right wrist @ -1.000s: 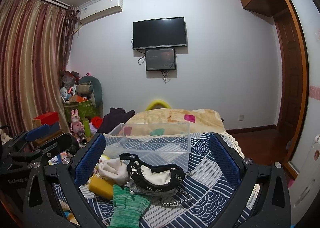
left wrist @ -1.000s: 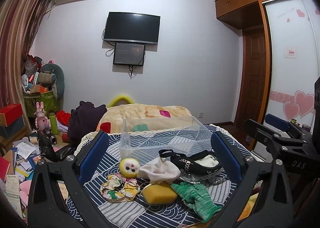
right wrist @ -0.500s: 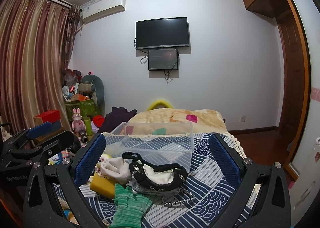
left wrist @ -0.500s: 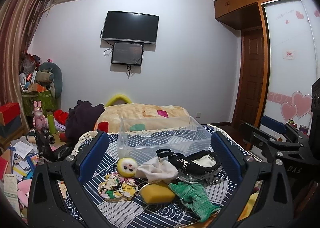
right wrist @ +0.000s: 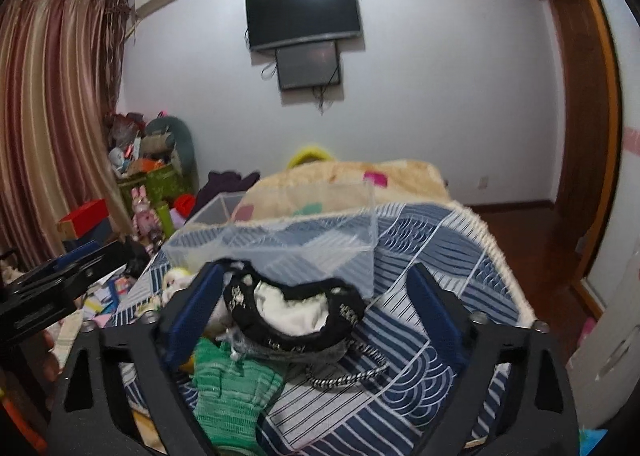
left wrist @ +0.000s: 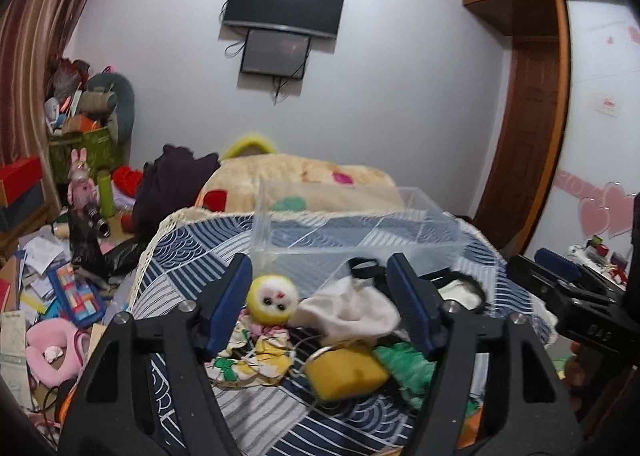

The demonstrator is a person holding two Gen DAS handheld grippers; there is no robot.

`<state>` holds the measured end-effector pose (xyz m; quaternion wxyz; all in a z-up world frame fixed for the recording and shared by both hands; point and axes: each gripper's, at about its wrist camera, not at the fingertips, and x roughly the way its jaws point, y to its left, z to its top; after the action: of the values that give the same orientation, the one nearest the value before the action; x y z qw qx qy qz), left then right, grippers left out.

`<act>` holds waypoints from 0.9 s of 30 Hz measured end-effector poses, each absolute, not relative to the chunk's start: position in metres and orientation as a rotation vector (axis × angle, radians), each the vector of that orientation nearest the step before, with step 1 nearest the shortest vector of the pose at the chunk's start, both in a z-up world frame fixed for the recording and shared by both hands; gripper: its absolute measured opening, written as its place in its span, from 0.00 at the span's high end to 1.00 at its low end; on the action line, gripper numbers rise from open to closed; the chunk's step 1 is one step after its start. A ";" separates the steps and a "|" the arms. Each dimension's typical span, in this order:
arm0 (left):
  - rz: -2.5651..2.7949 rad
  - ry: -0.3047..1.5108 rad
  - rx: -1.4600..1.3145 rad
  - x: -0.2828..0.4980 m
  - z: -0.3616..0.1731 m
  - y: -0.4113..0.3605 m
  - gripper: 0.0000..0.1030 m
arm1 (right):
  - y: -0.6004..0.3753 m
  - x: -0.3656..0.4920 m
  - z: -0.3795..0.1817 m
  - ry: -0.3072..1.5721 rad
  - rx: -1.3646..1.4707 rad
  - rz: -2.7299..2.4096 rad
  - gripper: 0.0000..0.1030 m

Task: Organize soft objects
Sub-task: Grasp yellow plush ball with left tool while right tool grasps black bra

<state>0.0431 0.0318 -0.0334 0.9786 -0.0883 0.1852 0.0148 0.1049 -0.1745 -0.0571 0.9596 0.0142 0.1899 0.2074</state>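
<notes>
A heap of soft things lies on the blue patterned cloth. In the left wrist view my left gripper is open around a yellow-headed doll and a white cloth; a yellow sponge and a green glove lie nearer. In the right wrist view my right gripper is open around a black bag with white lining; the green glove lies below it. An empty clear box stands just behind the heap and also shows in the right wrist view.
A beige blanket covers the bed behind the box. Clutter, papers and a pink cushion cover the floor at left. A wooden door and a wardrobe are at right. The right gripper shows at the right edge.
Both grippers have moved forward and down to the heap, and their jaws have narrowed around the objects. The left frames the doll and cloth; the right frames the black bag.
</notes>
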 end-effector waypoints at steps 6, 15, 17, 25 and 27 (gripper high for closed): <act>0.067 0.418 -0.175 0.067 -0.051 0.045 0.39 | -0.164 0.111 -0.072 0.448 0.006 0.466 0.16; 0.086 0.510 -0.236 0.104 -0.079 0.063 0.42 | -0.147 0.129 -0.093 0.540 -0.027 0.464 0.14; 0.081 0.530 -0.264 0.110 -0.085 0.068 0.42 | -0.145 0.134 -0.096 0.554 -0.035 0.453 0.14; 0.031 0.595 -0.324 0.121 -0.104 0.075 0.56 | -0.140 0.135 -0.100 0.567 -0.070 0.449 0.35; 0.026 0.605 -0.333 0.122 -0.106 0.074 0.57 | -0.140 0.135 -0.100 0.565 -0.070 0.452 0.43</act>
<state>0.1218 0.0739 -0.1060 0.9409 -0.1631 0.2964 0.0128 0.1355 -0.1398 -0.0995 0.9347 -0.0341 0.2762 0.2210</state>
